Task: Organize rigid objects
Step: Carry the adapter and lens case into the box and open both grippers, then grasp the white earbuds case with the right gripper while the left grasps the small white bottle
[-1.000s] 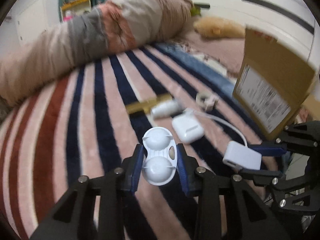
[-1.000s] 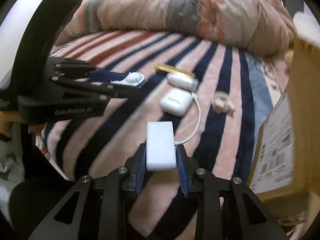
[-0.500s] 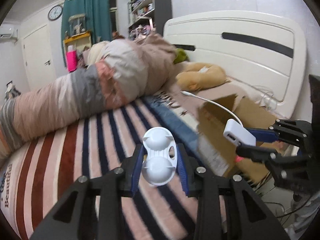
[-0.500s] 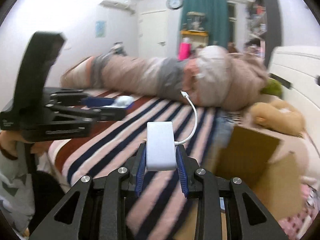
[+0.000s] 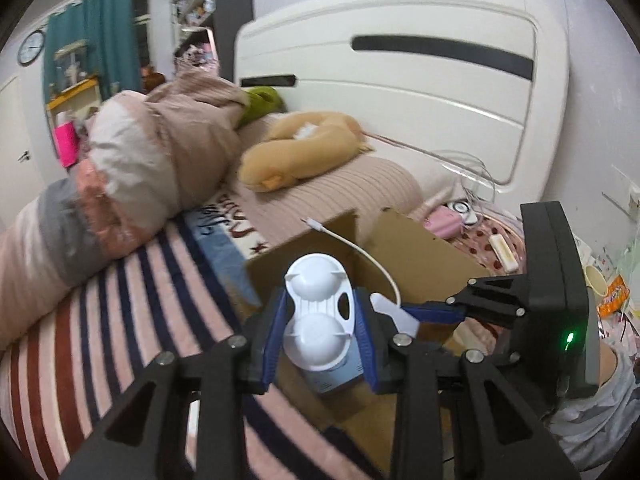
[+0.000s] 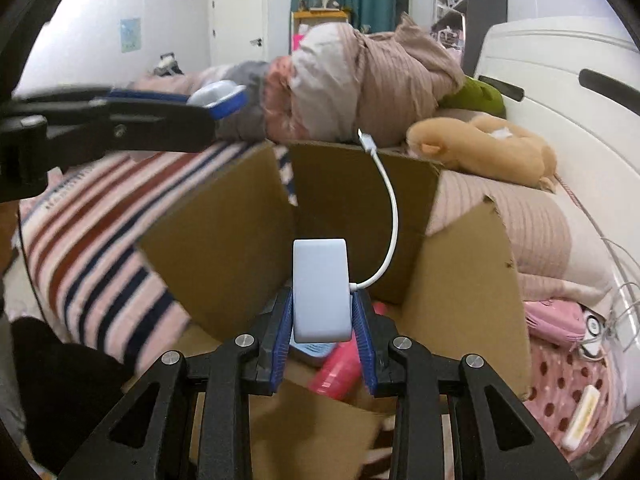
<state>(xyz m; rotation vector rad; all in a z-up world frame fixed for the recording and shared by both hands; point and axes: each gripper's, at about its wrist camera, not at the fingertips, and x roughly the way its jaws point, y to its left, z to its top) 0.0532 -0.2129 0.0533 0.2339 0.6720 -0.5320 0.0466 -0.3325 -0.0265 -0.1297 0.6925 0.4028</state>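
Observation:
My left gripper (image 5: 318, 332) is shut on a white two-cup plastic case (image 5: 318, 312) and holds it above the open cardboard box (image 5: 424, 256). My right gripper (image 6: 322, 330) is shut on a white adapter block (image 6: 320, 290) with a short white cable (image 6: 390, 216), also above the open box (image 6: 224, 240). In the left wrist view the right gripper (image 5: 404, 316) comes in from the right with the adapter. In the right wrist view the left gripper (image 6: 218, 100) shows at upper left with the case. Inside the box lie a pink object (image 6: 338, 368) and a light blue one (image 6: 316, 348).
The box stands on a bed with a striped blanket (image 5: 100, 340). A rolled duvet (image 5: 132, 176) lies behind, a tan plush toy (image 5: 304, 152) by the white headboard (image 5: 420, 80). Small items and cables (image 6: 580, 328) lie at the bedside right.
Both grippers have lifted from the striped blanket and swung right with their objects, and now hover over the open cardboard box. Both stay shut on what they hold.

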